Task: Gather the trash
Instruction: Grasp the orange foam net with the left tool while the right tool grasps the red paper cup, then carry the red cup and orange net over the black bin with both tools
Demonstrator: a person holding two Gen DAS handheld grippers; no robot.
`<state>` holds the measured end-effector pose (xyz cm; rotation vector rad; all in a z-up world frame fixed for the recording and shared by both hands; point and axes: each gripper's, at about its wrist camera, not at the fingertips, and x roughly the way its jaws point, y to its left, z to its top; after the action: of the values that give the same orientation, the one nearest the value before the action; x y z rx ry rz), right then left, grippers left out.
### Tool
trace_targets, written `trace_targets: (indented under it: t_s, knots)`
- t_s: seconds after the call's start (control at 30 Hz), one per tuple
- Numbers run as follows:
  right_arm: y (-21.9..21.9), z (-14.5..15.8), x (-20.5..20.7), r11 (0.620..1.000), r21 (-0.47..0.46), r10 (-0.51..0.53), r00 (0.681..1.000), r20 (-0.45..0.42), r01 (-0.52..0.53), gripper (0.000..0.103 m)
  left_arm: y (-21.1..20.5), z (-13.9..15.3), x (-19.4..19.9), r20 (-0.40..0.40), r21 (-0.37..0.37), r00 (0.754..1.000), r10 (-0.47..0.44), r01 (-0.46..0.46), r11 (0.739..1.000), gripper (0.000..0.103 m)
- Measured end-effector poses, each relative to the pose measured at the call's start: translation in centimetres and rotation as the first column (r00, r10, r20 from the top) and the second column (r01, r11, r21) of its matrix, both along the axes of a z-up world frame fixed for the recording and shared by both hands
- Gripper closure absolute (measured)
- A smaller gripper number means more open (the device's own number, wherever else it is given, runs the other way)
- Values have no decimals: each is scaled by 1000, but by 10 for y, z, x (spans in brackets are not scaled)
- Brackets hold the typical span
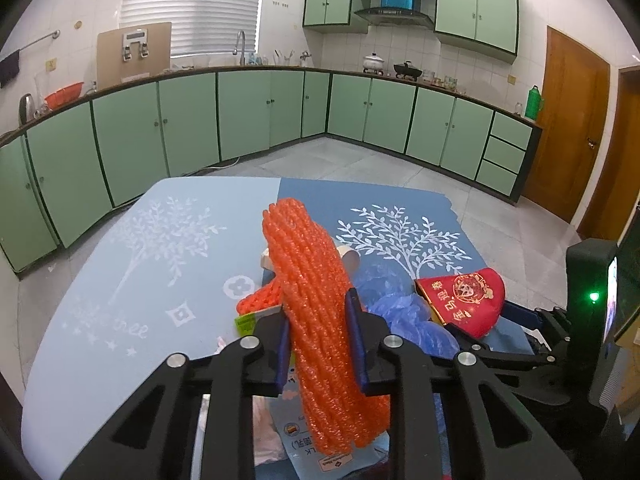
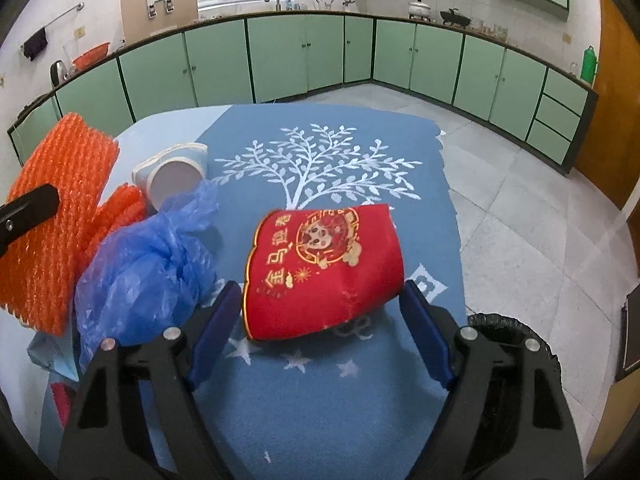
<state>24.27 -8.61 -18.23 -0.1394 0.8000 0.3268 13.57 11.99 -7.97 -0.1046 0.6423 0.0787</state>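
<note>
Presently, your left gripper [image 1: 320,340] had its blue pads clamped on an orange foam net [image 1: 316,304], one pad pressed against each side, and the net stood upright out of the jaws above the table [image 1: 120,280]. Your right gripper [image 2: 320,332] had its jaws spread wide around a red paper cup [image 2: 324,268]; the cup lay on its side between the pads, its scalloped gold-edged mouth toward the left pad and its base close beside the right one. Whether either pad touched the cup could not be told, and no grip was evident. The cup rested on the dark blue half of the tablecloth [image 2: 320,400], just below the white tree print [image 2: 316,160]. To its left lay a crumpled blue plastic bag [image 2: 144,272], near the cup and apart from it. Beyond the bag a white cup [image 2: 172,176] lay tipped with its opening facing you, and a second piece of orange net [image 2: 120,208] sat between that cup and the bag. In the right wrist view the held net appeared at the far left edge with one black finger of the left gripper across it. A black-lined bin [image 2: 516,336] showed on the floor beside the table's right edge. Printed wrappers [image 1: 312,452] lay under the left gripper.
</note>
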Motion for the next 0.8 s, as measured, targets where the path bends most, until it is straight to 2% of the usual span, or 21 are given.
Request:
trace_targets:
  t_s: [0.3,0.8]
  knots:
    - [-11,24,-12,999,40,-3,999,49,1,25,0,10,-5,22,-16,1000,-12,13,1000,89]
    - [-27,81,-38,993,119,1,991,132,-17,25,-2,48,-22,124,-52,992,-32,39,998,90]
